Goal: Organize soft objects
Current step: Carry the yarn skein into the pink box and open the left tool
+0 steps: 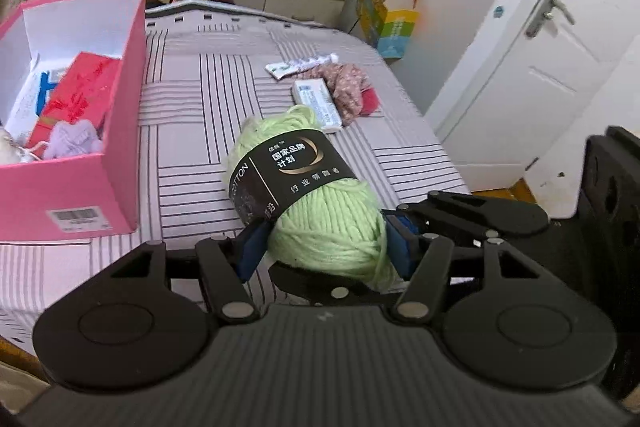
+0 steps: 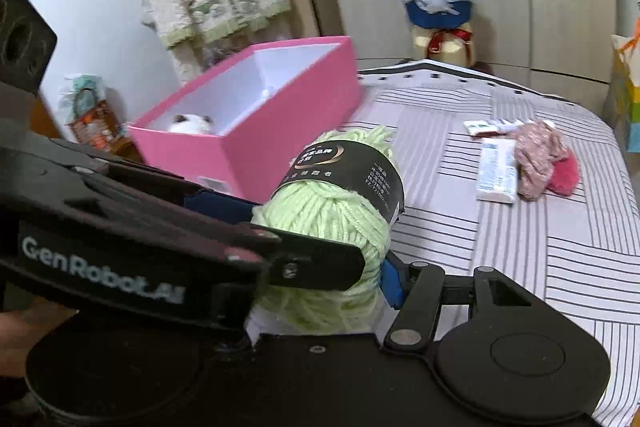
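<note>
1. Pink box (image 1: 72, 187) at 9 o'clock in the left wrist view, open on the striped bed (image 1: 192, 131). Inside: a red packet (image 1: 80, 87), a lilac knit piece (image 1: 74, 139).
2. Left hand-held gripper (image 1: 320, 245): blue pads (image 1: 250, 247) pressed into the near end of the green yarn skein (image 1: 304, 187), holding it; the skein looks lifted clear of the bed.
3. Right hand-held gripper (image 2: 382, 273) sits against the same skein (image 2: 332, 219) from its 3 o'clock side. Only one pad shows; cannot tell whether it grips.
4. Step, as judged: carry skein to the box. Keep the squeeze light, yarn dents easily; clear the box wall, then lower, don't drop.
5. At 1 o'clock, well apart: tissue pack (image 1: 318, 103), floral cloth (image 1: 348, 87), not yet sorted.
</note>
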The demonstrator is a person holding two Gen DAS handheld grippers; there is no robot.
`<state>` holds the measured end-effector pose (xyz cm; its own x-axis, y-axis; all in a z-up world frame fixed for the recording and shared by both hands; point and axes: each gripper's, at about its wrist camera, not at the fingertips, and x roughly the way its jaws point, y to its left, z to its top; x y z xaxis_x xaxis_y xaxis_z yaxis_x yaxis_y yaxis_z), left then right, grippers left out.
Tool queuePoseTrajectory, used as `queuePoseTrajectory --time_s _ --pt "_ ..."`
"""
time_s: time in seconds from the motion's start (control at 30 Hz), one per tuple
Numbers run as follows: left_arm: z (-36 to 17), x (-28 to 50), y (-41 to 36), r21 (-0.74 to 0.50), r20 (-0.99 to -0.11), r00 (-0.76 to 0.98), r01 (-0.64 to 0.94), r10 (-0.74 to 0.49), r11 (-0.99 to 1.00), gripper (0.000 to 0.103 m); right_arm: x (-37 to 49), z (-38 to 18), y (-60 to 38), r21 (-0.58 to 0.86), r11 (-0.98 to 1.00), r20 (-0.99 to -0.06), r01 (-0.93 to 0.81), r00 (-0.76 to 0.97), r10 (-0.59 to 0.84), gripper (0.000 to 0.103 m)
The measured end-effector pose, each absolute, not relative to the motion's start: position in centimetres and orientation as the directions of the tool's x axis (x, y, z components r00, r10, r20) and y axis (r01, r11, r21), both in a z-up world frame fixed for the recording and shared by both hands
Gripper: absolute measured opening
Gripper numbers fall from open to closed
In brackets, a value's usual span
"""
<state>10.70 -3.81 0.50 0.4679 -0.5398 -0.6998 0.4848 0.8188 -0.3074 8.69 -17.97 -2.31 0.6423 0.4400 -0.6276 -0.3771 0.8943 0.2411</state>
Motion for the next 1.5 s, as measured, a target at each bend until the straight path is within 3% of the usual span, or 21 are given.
queuePoseTrajectory --time_s 0.47,0.9,1.4,1.5 --pt "7.3 8.3 4.2 -0.307 -0.612 0.549 0.498 -0.569 0.811 0.063 9.1 4.2 -11.9 0.22 0.817 -0.555 -0.534 0.62 0.555 0.067" --pt "8.6 15.0 10.5 -0.298 -0.527 0.675 0.422 -0.516 0.856 0.063 16.5 5.6 -6.6 0.132 0.759 -0.433 -0.638 0.651 0.623 0.077" --pt "3.7 24.5 12.3 -0.276 -0.591 0.677 0.34 -0.438 0.899 0.063 25.4 1.0 -4.4 0.136 0.691 -0.518 -0.71 0.544 0.66 0.08" --pt "3.2 25.7 12.7 -0.257 -0.598 0.691 0.316 -0.407 0.913 0.063 26.6 0.3 -3.5 0.085 0.681 -0.532 -0.727 0.545 0.648 0.071"
